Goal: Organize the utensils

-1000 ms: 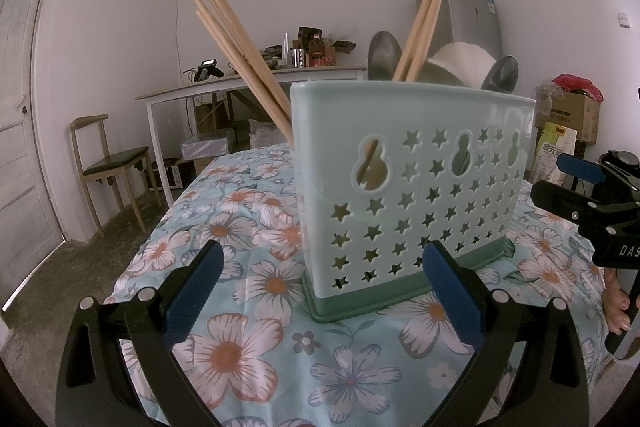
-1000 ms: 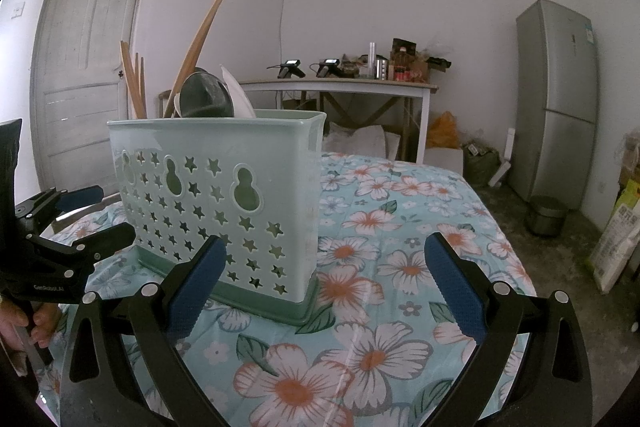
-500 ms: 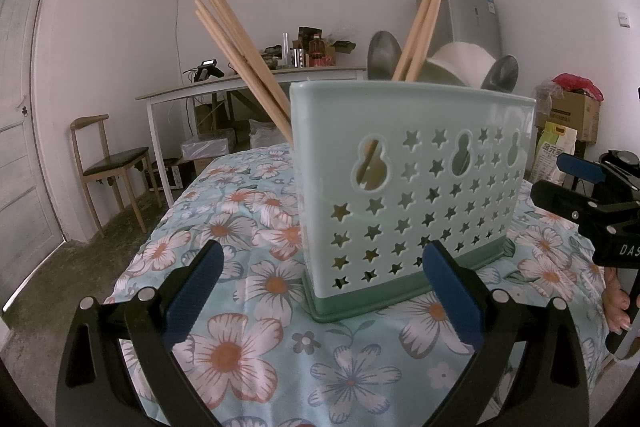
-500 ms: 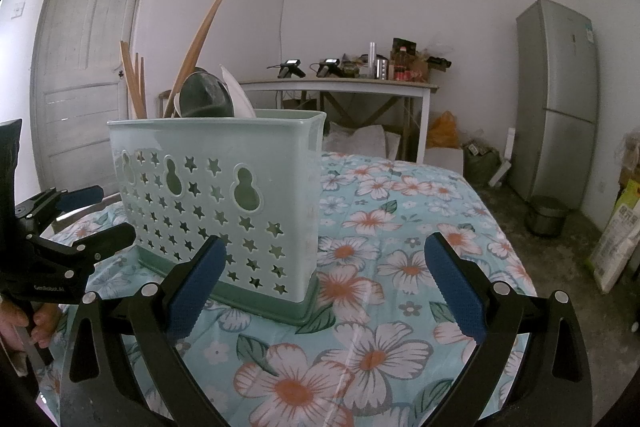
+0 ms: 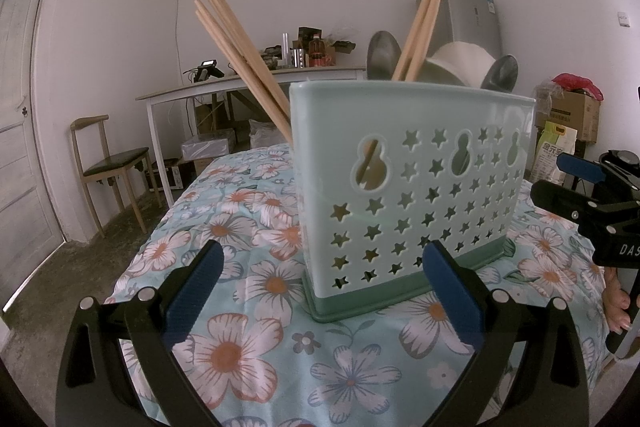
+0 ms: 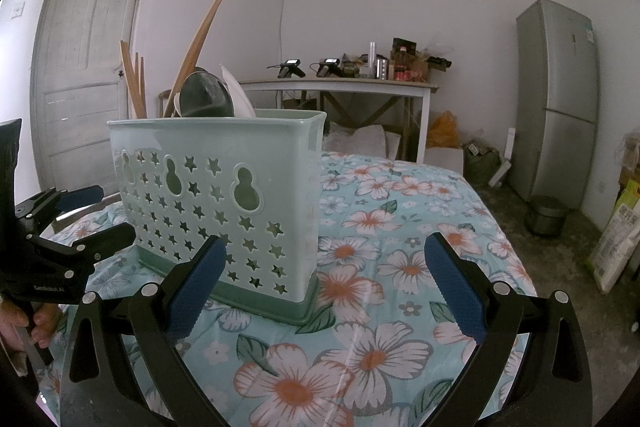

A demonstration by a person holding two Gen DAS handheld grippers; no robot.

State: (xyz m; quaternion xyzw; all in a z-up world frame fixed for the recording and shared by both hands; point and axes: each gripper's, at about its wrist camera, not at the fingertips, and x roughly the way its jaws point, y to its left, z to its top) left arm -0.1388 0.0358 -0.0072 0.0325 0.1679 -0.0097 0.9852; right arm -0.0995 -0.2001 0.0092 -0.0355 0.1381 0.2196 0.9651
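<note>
A pale green utensil holder (image 5: 408,179) with star cut-outs stands on the floral tablecloth (image 5: 248,343); it also shows in the right wrist view (image 6: 224,195). Wooden chopsticks (image 5: 236,51), metal spoons (image 5: 382,55) and a white ladle (image 5: 460,65) stick up out of it. My left gripper (image 5: 322,291) is open and empty, just in front of the holder's near corner. My right gripper (image 6: 324,287) is open and empty, in front of the holder's other side. Each gripper shows at the edge of the other's view.
A white side table (image 6: 340,85) with bottles and clutter stands by the far wall. A wooden chair (image 5: 108,163) is at the left, a grey fridge (image 6: 556,103) at the right, a door (image 6: 84,67) behind. Boxes and bags (image 5: 568,123) lie on the floor.
</note>
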